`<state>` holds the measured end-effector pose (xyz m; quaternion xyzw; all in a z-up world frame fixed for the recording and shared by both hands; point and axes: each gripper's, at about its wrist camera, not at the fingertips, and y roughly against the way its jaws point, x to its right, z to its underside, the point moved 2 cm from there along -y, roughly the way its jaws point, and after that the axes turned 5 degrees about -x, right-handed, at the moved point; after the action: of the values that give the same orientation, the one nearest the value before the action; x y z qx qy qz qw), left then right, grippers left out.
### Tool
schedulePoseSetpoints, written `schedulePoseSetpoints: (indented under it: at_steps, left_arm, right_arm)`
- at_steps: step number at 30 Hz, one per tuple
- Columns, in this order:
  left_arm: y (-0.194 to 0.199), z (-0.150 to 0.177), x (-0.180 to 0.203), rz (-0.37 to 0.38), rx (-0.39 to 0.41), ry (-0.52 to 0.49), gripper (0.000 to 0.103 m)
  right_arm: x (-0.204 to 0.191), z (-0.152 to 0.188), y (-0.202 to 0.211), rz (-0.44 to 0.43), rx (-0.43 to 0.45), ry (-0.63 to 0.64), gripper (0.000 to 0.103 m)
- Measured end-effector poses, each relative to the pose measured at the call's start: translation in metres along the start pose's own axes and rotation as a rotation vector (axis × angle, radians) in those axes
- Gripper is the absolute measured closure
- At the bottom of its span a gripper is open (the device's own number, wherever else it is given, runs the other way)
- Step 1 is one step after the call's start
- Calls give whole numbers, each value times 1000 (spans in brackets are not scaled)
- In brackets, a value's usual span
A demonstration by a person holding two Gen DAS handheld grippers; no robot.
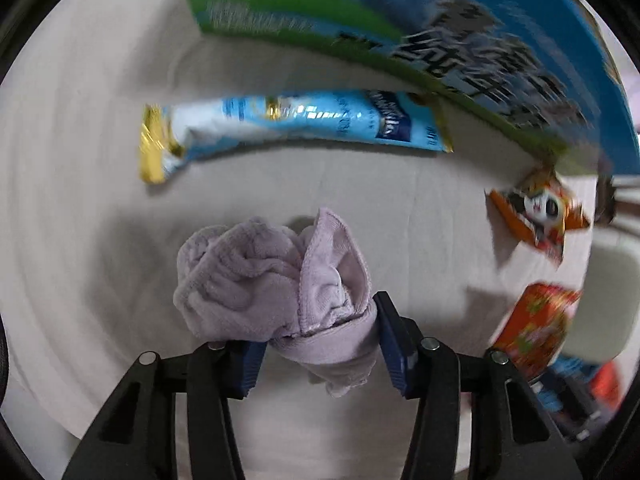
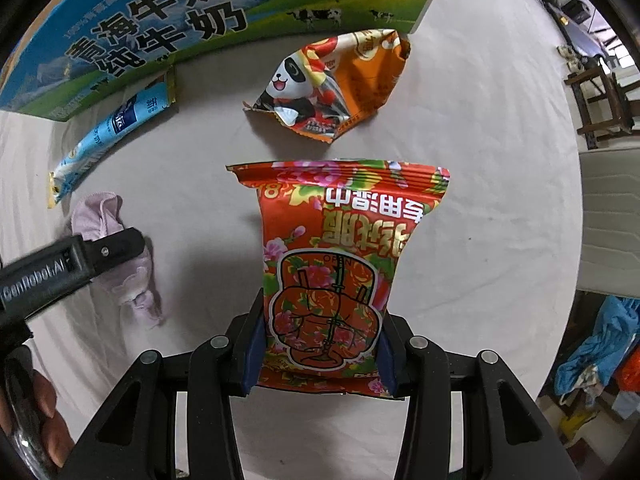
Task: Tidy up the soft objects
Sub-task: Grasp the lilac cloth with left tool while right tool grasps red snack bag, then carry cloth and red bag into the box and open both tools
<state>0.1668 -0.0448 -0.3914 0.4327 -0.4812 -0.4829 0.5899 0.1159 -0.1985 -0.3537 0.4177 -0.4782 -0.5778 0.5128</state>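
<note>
My left gripper (image 1: 320,340) is shut on a crumpled lilac cloth (image 1: 256,276) and holds it just above the pale tablecloth (image 1: 80,200). The cloth also shows in the right wrist view (image 2: 132,280), beside the left gripper's black finger (image 2: 72,264). My right gripper (image 2: 320,344) is shut on a red floral wet-wipes pack (image 2: 336,256), which also shows in the left wrist view (image 1: 532,332). An orange panda snack bag (image 2: 332,84) and a long blue sachet (image 2: 108,132) lie further off on the table; both also show in the left wrist view, the bag (image 1: 536,212) and the sachet (image 1: 288,124).
A large blue-and-green milk carton box (image 2: 152,28) stands along the far side of the table, also in the left wrist view (image 1: 440,36). The table edge (image 2: 576,200) runs down the right. Beyond it are a pale chair (image 2: 612,220), wooden furniture and blue cloth on the floor.
</note>
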Motion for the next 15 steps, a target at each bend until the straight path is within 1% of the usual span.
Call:
schedulePoseSetpoints:
  at_steps: [2, 4, 7, 10, 13, 15]
  left_arm:
    - [10, 7, 4, -29, 32, -37, 56]
    - [28, 15, 10, -58, 83, -81, 56]
    - [62, 29, 18, -80, 162, -147, 56]
    - [98, 38, 24, -63, 225, -182, 56]
    - [148, 25, 17, -21, 275, -196, 55]
    - [172, 12, 34, -4, 318, -210, 55]
  right_arm:
    - [-2, 3, 6, 9, 16, 7, 55]
    - [-6, 6, 16, 10, 33, 19, 55]
    - [-13, 11, 34, 15, 67, 48, 55]
    - [-19, 15, 57, -9, 95, 71, 55]
    - [-25, 17, 88, -35, 138, 93, 55]
    - [-28, 16, 114, -65, 168, 104, 55]
